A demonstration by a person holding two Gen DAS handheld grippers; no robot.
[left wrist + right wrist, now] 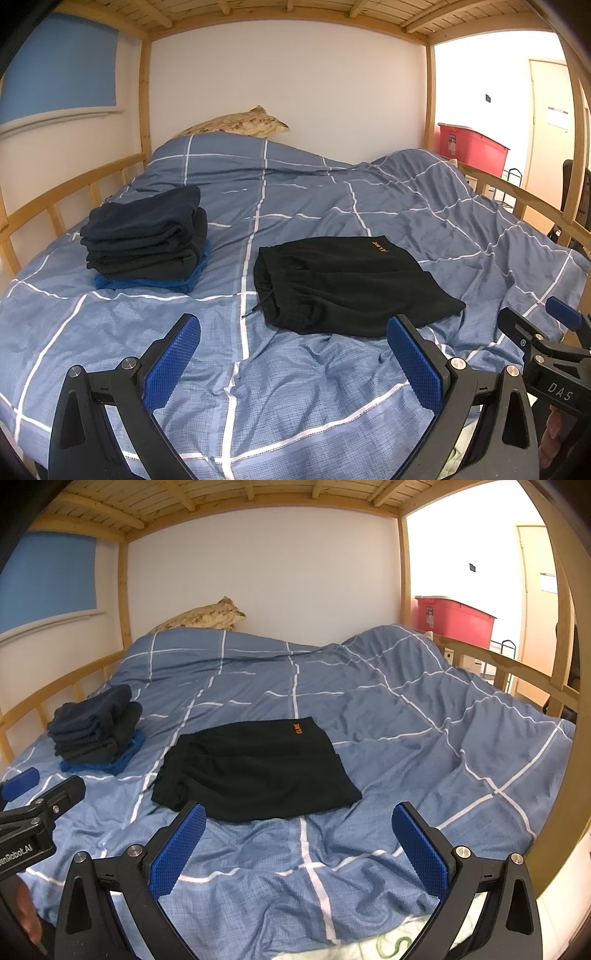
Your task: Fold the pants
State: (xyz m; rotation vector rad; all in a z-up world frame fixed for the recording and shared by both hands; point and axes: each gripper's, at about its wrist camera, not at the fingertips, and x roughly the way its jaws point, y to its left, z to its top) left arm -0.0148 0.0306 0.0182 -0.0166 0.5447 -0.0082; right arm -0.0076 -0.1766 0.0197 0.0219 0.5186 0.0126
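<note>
pants fold check, starting from my own jaws. left gripper: jaws released, wide apart, nothing between them, hovering over the blue checked duvet at the near edge of the bed. right gripper: same, spread wide and empty, also above bare duvet. each gripper shows at the edge of the other's view, so they sit side by side, close together.

pants lie straight ahead of both grippers, near but apart from them. black, already a compact rectangle lying flat on the duvet. waistband with drawcord at the left end, folded leg end toward the right; long axis runs left-right across my line of reach. small orange logo on the far edge.

left view: bundle sits ahead and slightly right of centre, near edge just beyond my right finger. right view: bundle sits ahead and left of centre, near-left corner just beyond my left finger. so it lies roughly between the two grippers, neither clearly nearer.

stack of folded dark clothes sits further left, well apart.

judgement: fold looks essentially complete; remaining move, if any, is a two-ended pickup toward the stack.
</note>
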